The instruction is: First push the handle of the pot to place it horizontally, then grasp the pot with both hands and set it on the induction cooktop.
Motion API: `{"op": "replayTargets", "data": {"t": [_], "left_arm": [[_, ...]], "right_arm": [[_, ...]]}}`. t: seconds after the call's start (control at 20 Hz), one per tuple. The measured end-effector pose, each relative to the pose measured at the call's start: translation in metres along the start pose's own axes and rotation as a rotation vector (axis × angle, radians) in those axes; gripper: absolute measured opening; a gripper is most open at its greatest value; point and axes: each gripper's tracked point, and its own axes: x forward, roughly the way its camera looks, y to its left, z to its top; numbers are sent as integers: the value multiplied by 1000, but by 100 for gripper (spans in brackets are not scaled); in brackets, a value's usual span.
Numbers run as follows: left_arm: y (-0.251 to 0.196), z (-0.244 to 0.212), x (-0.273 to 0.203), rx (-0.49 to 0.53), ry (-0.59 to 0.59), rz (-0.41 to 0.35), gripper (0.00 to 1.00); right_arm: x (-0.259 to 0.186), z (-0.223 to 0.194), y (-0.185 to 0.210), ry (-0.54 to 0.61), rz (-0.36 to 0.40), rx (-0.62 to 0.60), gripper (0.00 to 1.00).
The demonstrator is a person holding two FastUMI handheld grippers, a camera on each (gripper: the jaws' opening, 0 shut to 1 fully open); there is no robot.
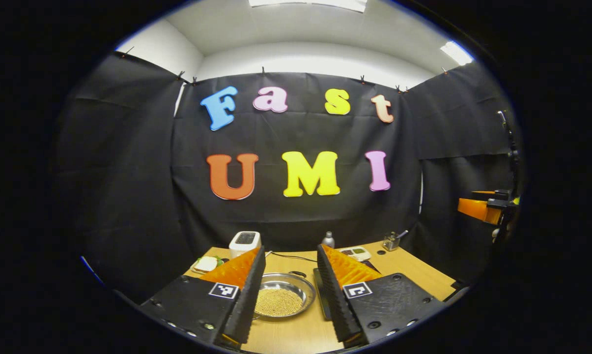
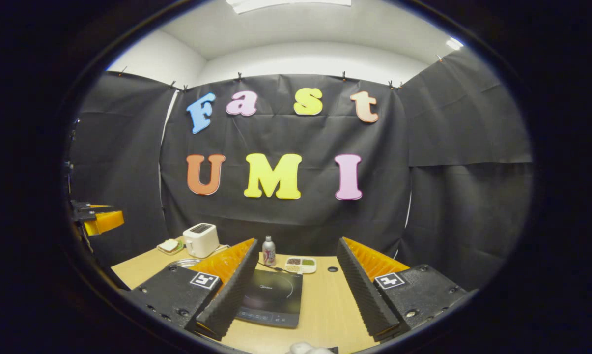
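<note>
While both grippers hang above the wooden table (image 2: 325, 314), the pot (image 1: 283, 295), a shallow steel pan holding pale yellow grains, sits on the tabletop framed between the left gripper (image 1: 291, 290) fingers, below them and untouched. Its handle cannot be made out. The left gripper's jaws stand wide apart, gripping nothing. In the right gripper view, the black induction cooktop (image 2: 271, 297) lies flat between the right gripper (image 2: 296, 290) fingers, likewise spread wide and empty. A white toaster (image 2: 201, 239) stands behind.
</note>
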Motion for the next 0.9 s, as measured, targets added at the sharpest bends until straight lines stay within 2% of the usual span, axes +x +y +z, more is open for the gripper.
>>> {"op": "replayTargets", "data": {"t": [0.05,0.1,0.2,0.35,0.45,0.9], "left_arm": [[4,-2,0,13,7,0,54],[8,-5,1,31,18,10,21],[9,-18,3,57,52,13,1],[-3,-45,10,47,129,-42,0],[2,-72,15,53,211,-52,0],[15,-220,30,26,690,-83,0]], "right_arm": [[-1,-4,2,3,1,-1,99],[-2,-6,4,8,5,-2,99],[-1,-13,9,23,19,-4,99],[5,-26,13,53,42,-11,99],[14,-36,14,71,57,-12,99],[65,-91,13,180,100,59,100]]}}
